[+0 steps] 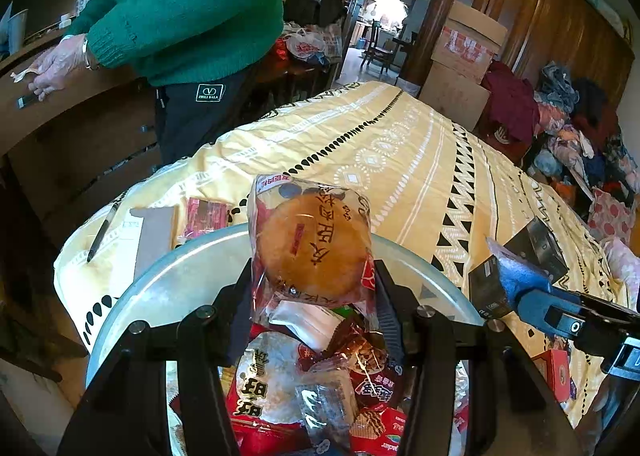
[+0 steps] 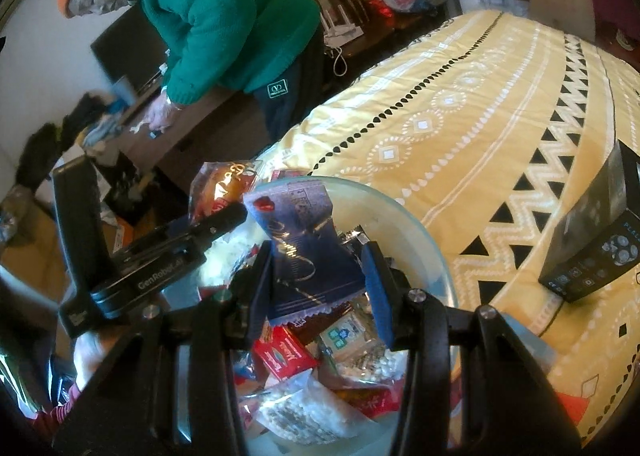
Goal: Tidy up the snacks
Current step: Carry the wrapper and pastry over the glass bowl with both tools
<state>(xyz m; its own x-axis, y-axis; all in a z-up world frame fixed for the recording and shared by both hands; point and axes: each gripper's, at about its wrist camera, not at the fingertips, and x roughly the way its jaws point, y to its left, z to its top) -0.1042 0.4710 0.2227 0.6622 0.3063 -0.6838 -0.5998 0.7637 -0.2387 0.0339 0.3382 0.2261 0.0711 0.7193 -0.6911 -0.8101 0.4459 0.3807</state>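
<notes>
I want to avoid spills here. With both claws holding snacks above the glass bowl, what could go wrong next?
1. The left claw grips the round cake packet only at its lower edge; the slippery wrapper may slide out.
2. The right claw holds the blue packet close beside the left claw; they could collide.
3. The glass bowl looks quite full, so dropped packets might tumble onto the bedspread.

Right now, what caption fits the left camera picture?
Left gripper holds a wrapped round cake above the glass snack bowl.

Yellow bedspread (image 1: pixel 400 159) – black triangles, green sweater (image 1: pixel 192 3), blue packet (image 2: pixel 300 248)
</notes>
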